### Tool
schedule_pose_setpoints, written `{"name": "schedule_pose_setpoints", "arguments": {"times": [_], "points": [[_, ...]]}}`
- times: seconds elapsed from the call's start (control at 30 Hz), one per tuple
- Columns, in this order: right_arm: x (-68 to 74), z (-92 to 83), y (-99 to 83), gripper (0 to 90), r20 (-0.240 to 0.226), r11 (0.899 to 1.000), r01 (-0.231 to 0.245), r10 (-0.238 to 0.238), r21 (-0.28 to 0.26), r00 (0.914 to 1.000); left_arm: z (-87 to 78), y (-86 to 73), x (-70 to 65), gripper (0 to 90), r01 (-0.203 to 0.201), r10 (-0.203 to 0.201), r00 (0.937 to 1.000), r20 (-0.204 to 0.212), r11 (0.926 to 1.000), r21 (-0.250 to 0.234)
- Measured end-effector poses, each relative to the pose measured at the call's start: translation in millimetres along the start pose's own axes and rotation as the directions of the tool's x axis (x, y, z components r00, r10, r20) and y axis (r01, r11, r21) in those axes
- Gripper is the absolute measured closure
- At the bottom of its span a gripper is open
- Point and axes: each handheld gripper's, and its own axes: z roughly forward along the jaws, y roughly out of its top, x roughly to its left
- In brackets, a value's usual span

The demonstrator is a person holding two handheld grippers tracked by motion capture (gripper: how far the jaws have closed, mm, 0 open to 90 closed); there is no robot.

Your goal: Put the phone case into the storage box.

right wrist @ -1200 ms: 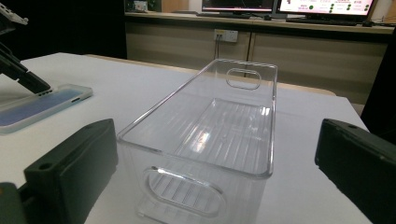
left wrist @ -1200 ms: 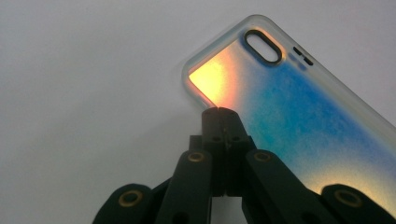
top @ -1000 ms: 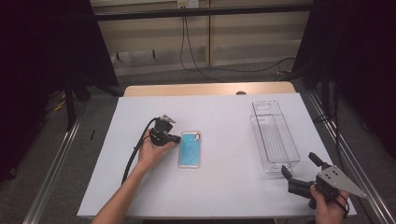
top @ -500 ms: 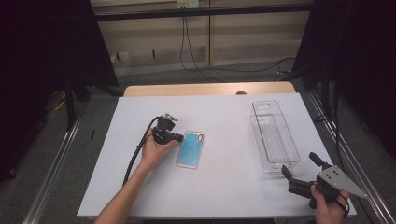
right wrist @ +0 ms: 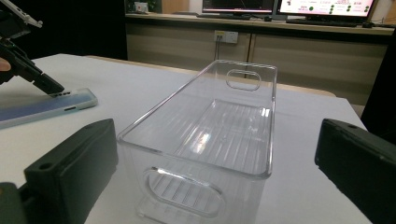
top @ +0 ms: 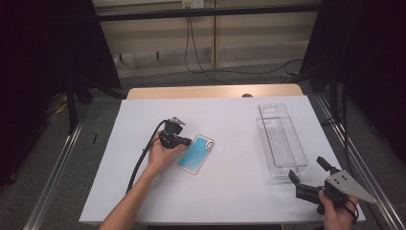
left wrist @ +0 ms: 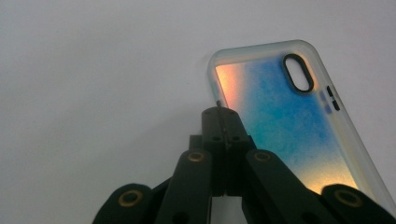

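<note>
The left gripper [left wrist: 223, 112], jaws pressed together, is pinched on the rim of the blue-and-orange translucent phone case [top: 195, 154] on the white table [top: 230, 191]; the right gripper [top: 309, 178] is held spread before the clear plastic bin [top: 281, 139].

Glossy, seemingly plastic phone case [left wrist: 289, 121]; clear smooth plastic bin [right wrist: 219, 126].

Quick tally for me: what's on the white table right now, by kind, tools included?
Phone cases: 1, blue-and-orange phone case
Clear plastic bins: 1, clear bin
Handheld tools: 2, left tool with its jaws shut, tip at the case's edge; right tool open near the bin's near end
Total: 4
</note>
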Motion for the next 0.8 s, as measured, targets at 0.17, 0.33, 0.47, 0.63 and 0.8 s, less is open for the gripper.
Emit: {"name": "schedule_pose_setpoints", "arguments": {"times": [0.17,0.33,0.47,0.63,0.8], "points": [[-0.1,0.0,0.0,0.0,-0.001,1.000,0.000,0.000,0.000,1.0000,-0.1,-0.8,-0.2,90.0,-0.001,0.001,1.0000,-0.001,1.0000,-0.008],[0.7,0.4,0.1,0.0,-0.007,1.000,0.002,-0.002,0.002,1.0000,-1.7,-1.1,-2.2,90.0,-0.002,0.002,0.9998,-0.022,0.9998,-0.018],[0.0,-0.1,0.0,0.0,-0.004,1.000,-0.001,0.001,-0.001,1.0000,-10.6,-0.7,-1.0,89.9,-0.004,0.004,0.9999,-0.015,0.9980,-0.062],[-1.0,-0.9,0.2,0.0,0.002,1.000,-0.003,0.003,-0.003,1.0000,-22.6,-2.8,-4.9,86.9,-0.018,0.017,0.9998,-0.010,0.9933,-0.114],[-0.3,-1.0,0.4,0.0,0.000,1.000,-0.001,0.001,-0.003,1.0000,-28.0,-6.3,-4.2,79.2,-0.016,0.014,0.9998,-0.010,0.9884,-0.151]]}}
